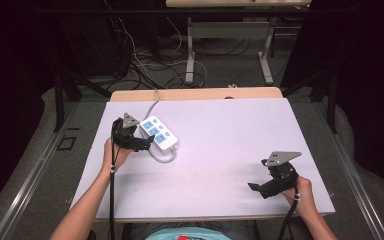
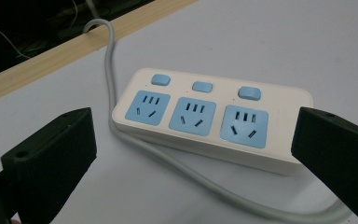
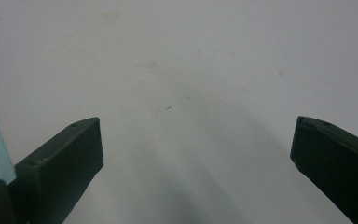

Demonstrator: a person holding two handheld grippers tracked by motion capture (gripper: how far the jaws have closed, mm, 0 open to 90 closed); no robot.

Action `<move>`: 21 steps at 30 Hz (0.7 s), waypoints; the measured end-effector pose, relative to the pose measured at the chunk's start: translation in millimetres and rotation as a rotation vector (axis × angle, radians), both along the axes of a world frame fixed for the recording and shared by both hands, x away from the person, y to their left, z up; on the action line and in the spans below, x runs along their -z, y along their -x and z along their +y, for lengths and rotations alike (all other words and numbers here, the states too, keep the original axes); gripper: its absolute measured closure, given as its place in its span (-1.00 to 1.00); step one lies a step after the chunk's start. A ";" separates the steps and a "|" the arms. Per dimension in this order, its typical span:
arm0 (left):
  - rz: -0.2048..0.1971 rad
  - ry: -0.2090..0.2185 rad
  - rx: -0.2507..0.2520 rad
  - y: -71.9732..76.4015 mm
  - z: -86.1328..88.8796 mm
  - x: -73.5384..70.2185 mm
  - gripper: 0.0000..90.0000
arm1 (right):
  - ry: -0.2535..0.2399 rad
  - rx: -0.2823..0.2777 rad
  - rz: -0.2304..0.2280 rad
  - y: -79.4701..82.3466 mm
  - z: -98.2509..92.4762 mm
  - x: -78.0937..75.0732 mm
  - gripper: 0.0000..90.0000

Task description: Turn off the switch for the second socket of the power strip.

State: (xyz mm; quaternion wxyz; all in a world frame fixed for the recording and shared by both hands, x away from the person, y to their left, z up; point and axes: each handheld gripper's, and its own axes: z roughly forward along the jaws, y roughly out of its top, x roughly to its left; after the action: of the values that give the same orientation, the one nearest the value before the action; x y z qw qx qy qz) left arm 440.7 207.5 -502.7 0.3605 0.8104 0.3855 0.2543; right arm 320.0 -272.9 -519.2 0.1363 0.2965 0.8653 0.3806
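Note:
A white power strip (image 1: 159, 133) with three blue sockets and three blue switches lies at the back left of the white table top; in the left gripper view the strip (image 2: 209, 116) sits just ahead of the jaws. Its grey cable (image 2: 182, 168) loops past the front of the strip and runs off the table's far edge. My left gripper (image 1: 147, 142) is open and right next to the strip's near end, its jaws (image 2: 196, 158) spread wide with nothing between them. My right gripper (image 1: 256, 187) is open at the front right, over bare table (image 3: 191, 93).
The white table surface (image 1: 220, 145) has a wooden strip (image 1: 195, 94) along its far edge. Beyond it are floor cables and the metal legs of another table (image 1: 230, 50). A person's forearms come in from the bottom.

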 end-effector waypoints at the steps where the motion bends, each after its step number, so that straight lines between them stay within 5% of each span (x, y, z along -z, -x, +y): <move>1: -0.004 0.011 -0.004 -2.4 -2.1 0.7 -1.00 | -0.001 -0.002 0.001 0.0 -0.2 -0.1 -0.96; 8: 0.000 -0.023 0.004 -9.8 -7.0 1.7 -0.99 | 0.000 -0.001 0.001 0.1 -0.2 -0.3 -0.95; 21: 0.013 -0.016 0.010 -21.8 -12.8 0.3 -0.96 | 0.000 0.006 0.001 0.2 -0.2 -0.1 -0.95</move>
State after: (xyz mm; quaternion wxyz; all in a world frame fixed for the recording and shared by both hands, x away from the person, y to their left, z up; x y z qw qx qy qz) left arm 462.4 194.7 -502.9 0.3529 0.8168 0.3816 0.2503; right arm 319.7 -273.1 -519.0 0.1369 0.2993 0.8644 0.3801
